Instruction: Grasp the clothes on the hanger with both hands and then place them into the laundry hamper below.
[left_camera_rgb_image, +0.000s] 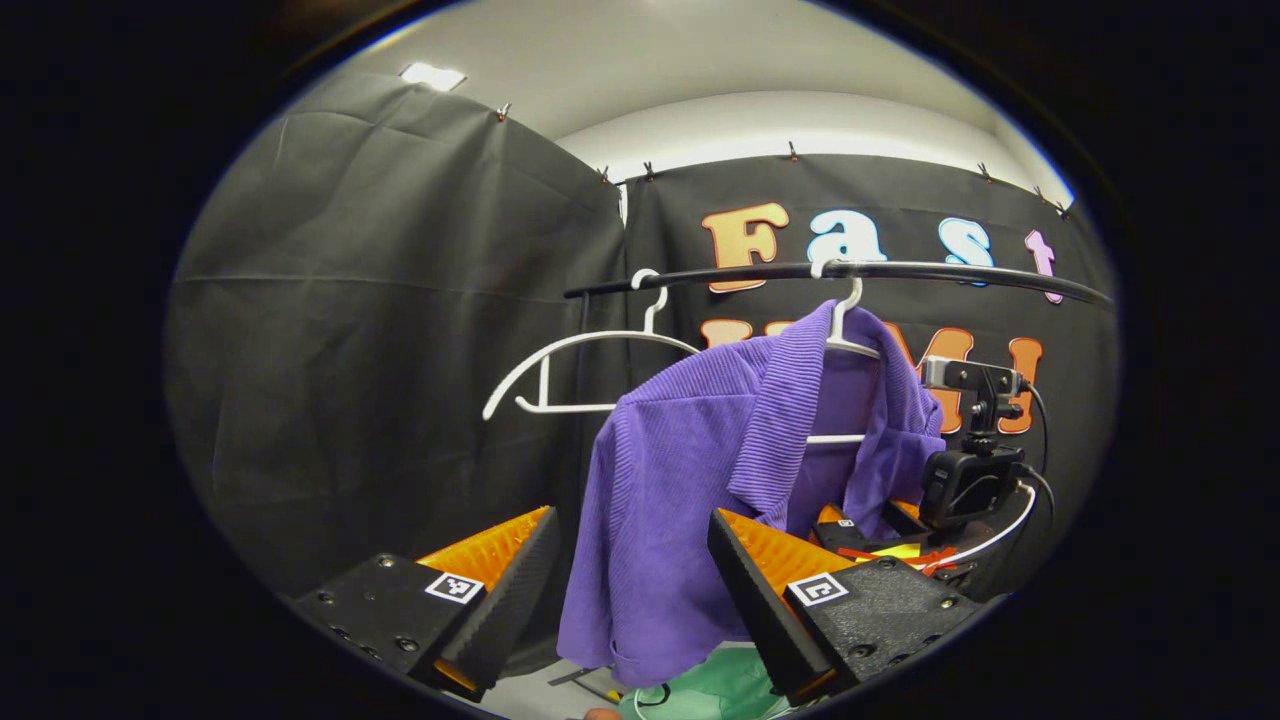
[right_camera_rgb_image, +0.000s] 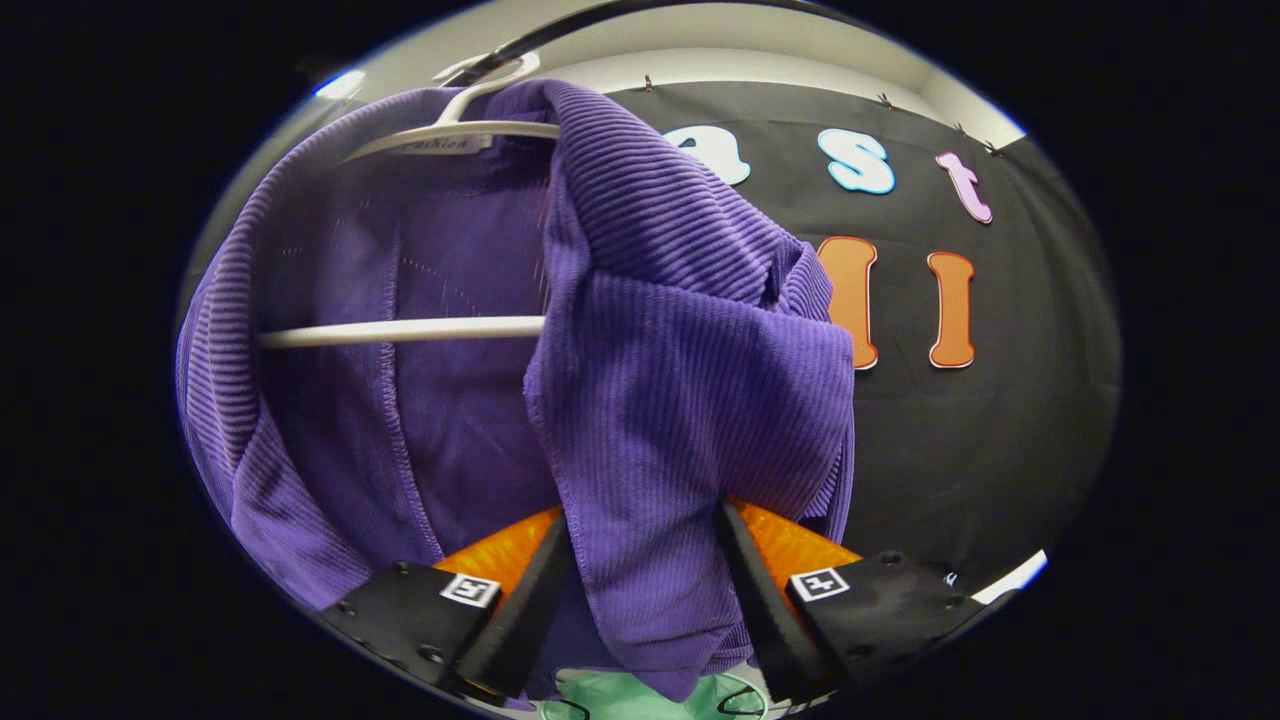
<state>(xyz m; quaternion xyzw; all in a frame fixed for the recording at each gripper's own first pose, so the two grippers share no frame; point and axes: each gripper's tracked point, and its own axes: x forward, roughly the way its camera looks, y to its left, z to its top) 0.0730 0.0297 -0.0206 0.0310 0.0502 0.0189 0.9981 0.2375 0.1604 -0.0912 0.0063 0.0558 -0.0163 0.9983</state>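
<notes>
A purple ribbed cardigan (left_camera_rgb_image: 690, 460) hangs on a white hanger (left_camera_rgb_image: 848, 340) from a black rail (left_camera_rgb_image: 900, 270). My left gripper (left_camera_rgb_image: 630, 520) is open, and the cardigan's left front panel hangs between its fingers. At the garment's far right side sits the right gripper (left_camera_rgb_image: 862, 525), with its camera mount above it. In the right gripper view the cardigan (right_camera_rgb_image: 680, 380) drapes over the hanger (right_camera_rgb_image: 400, 330). Its right panel falls between the spread fingers of my right gripper (right_camera_rgb_image: 640, 510), which is open. The green laundry hamper (left_camera_rgb_image: 720, 690) (right_camera_rgb_image: 640, 700) peeks out below.
An empty white hanger (left_camera_rgb_image: 590, 370) hangs on the same rail to the left of the cardigan. Black cloth walls close the booth behind and on the left. A strip of pale floor (left_camera_rgb_image: 560, 690) shows beside the hamper.
</notes>
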